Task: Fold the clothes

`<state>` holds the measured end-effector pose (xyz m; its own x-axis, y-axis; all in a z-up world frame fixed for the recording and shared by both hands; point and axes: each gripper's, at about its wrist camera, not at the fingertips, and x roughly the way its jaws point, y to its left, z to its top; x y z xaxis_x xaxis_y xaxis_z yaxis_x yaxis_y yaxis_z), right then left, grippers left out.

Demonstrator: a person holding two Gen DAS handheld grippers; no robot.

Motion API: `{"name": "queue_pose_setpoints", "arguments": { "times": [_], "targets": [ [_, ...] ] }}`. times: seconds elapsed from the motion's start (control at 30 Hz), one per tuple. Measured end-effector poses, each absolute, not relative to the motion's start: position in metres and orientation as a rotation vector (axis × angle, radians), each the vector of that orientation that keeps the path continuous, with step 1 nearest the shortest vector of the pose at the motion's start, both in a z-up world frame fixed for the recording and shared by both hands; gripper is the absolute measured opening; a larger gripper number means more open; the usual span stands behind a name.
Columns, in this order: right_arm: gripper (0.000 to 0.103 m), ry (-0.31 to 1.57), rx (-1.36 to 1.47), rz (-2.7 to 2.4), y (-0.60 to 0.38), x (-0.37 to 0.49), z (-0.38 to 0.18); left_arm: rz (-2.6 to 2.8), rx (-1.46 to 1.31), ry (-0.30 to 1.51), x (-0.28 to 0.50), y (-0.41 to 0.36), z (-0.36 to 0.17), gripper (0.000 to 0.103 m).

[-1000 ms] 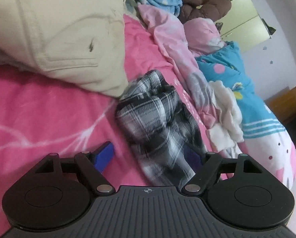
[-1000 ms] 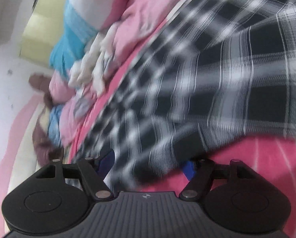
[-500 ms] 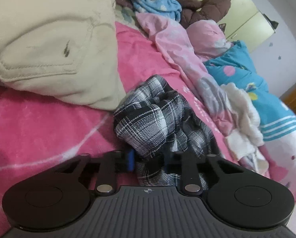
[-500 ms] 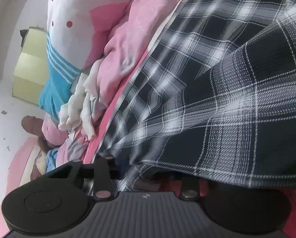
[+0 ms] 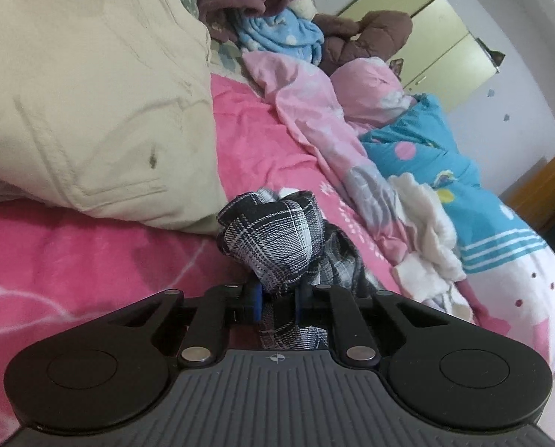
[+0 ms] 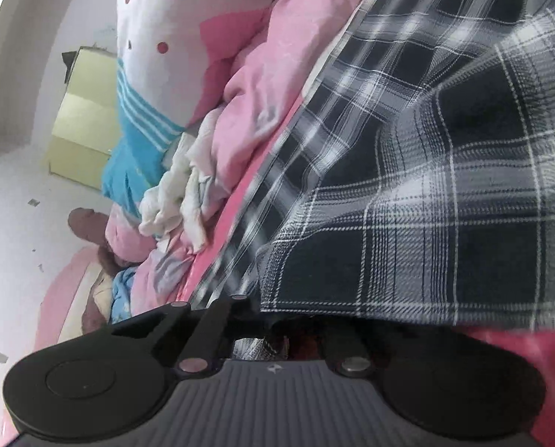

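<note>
The plaid shirt (image 5: 273, 242) lies bunched on the pink blanket (image 5: 91, 260), just beside a beige garment (image 5: 91, 93). The left gripper (image 5: 276, 303) is closed on a fold of it, cloth squeezed between the blue pads. The right gripper (image 6: 277, 339) sits under the shirt's draped edge (image 6: 408, 223); its fingers are hidden, so its grip cannot be told.

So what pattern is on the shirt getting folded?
The shirt is a black, grey and white plaid, clearest in the right wrist view.
</note>
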<state>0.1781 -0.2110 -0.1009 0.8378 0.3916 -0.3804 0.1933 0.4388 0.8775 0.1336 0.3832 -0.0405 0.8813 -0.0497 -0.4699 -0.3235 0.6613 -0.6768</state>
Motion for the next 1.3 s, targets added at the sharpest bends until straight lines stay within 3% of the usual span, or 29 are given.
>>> {"name": "queue_pose_setpoints", "arguments": {
  "times": [0.47, 0.73, 0.9, 0.93, 0.97, 1.03, 1.13, 1.3],
  "targets": [
    [0.007, 0.741, 1.12, 0.266, -0.203, 0.088, -0.078, 0.225, -0.819, 0.477, 0.017, 0.399, -0.01, 0.012],
    [0.007, 0.835, 1.14, 0.245, -0.194, 0.059, -0.095, 0.281, -0.801, 0.557, -0.01, 0.406, -0.041, 0.013],
    [0.012, 0.931, 1.149, 0.222, -0.199, 0.059, -0.099, 0.287, -0.849, 0.569, -0.01, 0.412, -0.052, 0.026],
    [0.018, 0.933, 1.141, 0.219, -0.202, 0.055, -0.095, 0.287, -0.853, 0.574, -0.011, 0.413, -0.051, 0.03],
    [0.029, 0.927, 1.133, 0.213, -0.207, 0.048, -0.091, 0.287, -0.857, 0.579, -0.012, 0.414, -0.049, 0.038],
    [0.041, 0.914, 1.119, 0.201, -0.216, 0.036, -0.082, 0.293, -0.855, 0.585, -0.016, 0.414, -0.044, 0.051],
    [0.045, 0.895, 1.098, 0.183, -0.229, 0.018, -0.068, 0.303, -0.818, 0.573, -0.026, 0.411, -0.034, 0.071],
    [0.047, 0.823, 1.082, 0.164, -0.251, -0.023, -0.046, 0.317, -0.773, 0.577, -0.043, 0.41, -0.018, 0.073]
  ]
}}
